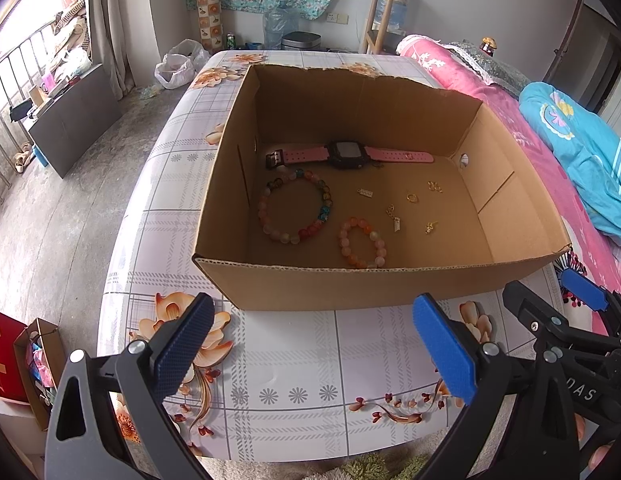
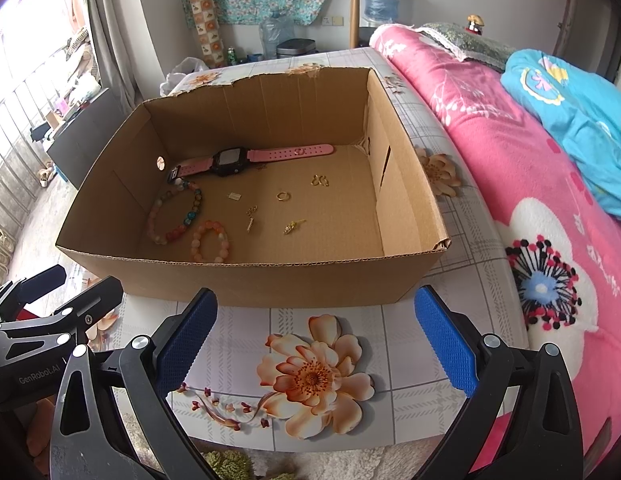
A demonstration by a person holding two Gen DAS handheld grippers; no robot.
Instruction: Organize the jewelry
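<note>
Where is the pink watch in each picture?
Left wrist view: the pink watch lies along the far wall inside the cardboard box, just above centre.
Right wrist view: the pink watch lies at the far wall, left of centre.
Shared landmark: the big bead bracelet just in front of its buckle end.

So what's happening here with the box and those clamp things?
A person holds two handheld grippers, the left gripper and the right gripper, both open and empty, poised over the flowered table just short of a cardboard box. Inside the box lie a pink watch, two bead bracelets, the large one and the small one, and a few small gold pieces. Nothing is being held at this moment.
</note>
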